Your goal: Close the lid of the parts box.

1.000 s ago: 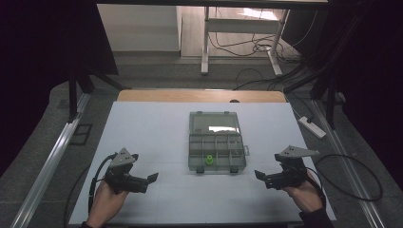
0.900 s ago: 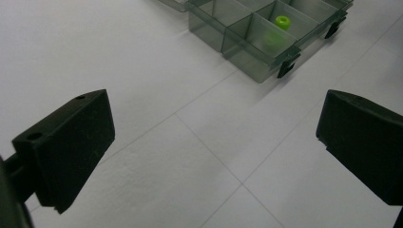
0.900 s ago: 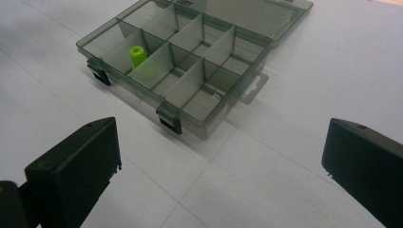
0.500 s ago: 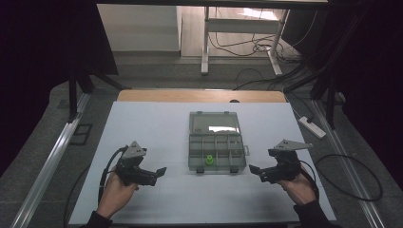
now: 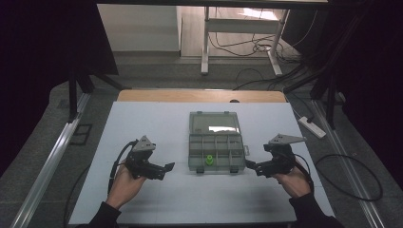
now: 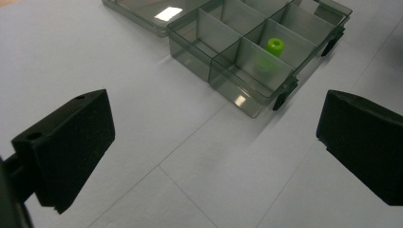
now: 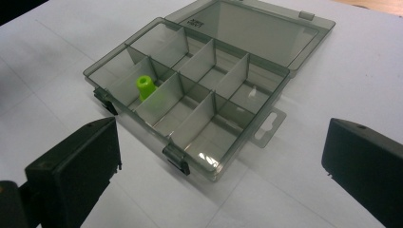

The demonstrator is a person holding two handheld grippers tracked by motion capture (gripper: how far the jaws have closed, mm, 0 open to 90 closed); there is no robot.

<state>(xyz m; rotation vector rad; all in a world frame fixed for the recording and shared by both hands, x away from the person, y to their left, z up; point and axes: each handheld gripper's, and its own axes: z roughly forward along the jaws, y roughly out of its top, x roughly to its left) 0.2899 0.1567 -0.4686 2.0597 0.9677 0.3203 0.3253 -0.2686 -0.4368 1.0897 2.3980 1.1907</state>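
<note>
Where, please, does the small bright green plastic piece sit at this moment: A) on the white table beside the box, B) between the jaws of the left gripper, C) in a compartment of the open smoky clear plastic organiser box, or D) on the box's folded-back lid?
C: the small bright green plastic piece stands inside a front-row compartment of the open smoky clear plastic organiser box, walled by dividers, apart from both grippers.
</note>
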